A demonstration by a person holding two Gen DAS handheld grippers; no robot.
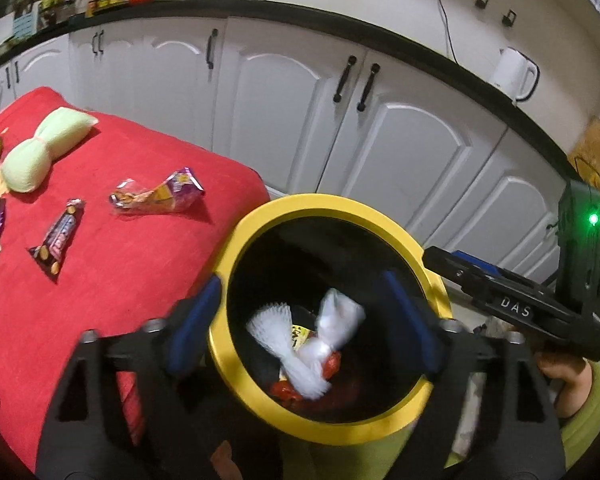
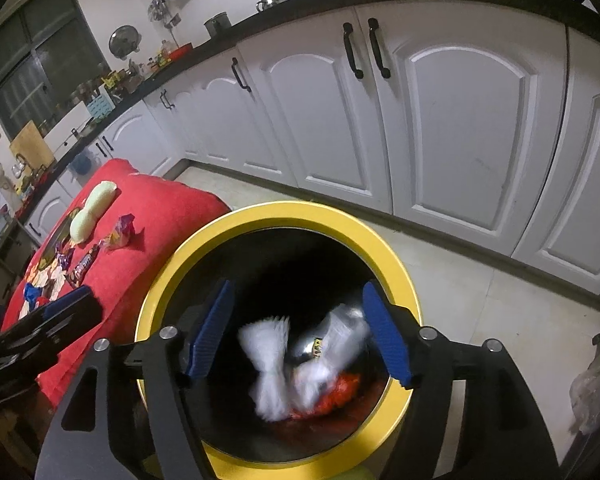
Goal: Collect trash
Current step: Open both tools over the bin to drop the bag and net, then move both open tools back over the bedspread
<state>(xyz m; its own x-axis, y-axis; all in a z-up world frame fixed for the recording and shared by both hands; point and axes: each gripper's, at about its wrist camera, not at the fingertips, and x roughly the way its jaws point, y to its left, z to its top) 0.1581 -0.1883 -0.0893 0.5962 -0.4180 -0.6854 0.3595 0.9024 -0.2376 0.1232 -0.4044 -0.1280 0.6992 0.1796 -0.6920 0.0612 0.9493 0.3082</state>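
Yellow-rimmed bin [image 2: 276,216], both tongs [image 1: 304,320] [image 2: 300,332] poised above, spread wide

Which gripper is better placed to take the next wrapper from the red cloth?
Left, probably. The left gripper is open over the bin, nearer the chocolate bar wrapper; the right gripper, also open, hangs farther away.

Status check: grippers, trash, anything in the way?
Both grippers open over bin. White wrapper inside. Wrappers on red cloth. Nothing blocking.

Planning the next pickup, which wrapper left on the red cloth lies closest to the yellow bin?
The crumpled clear-and-purple snack wrapper; the dark chocolate bar wrapper lies farther from the yellow-rimmed bin.
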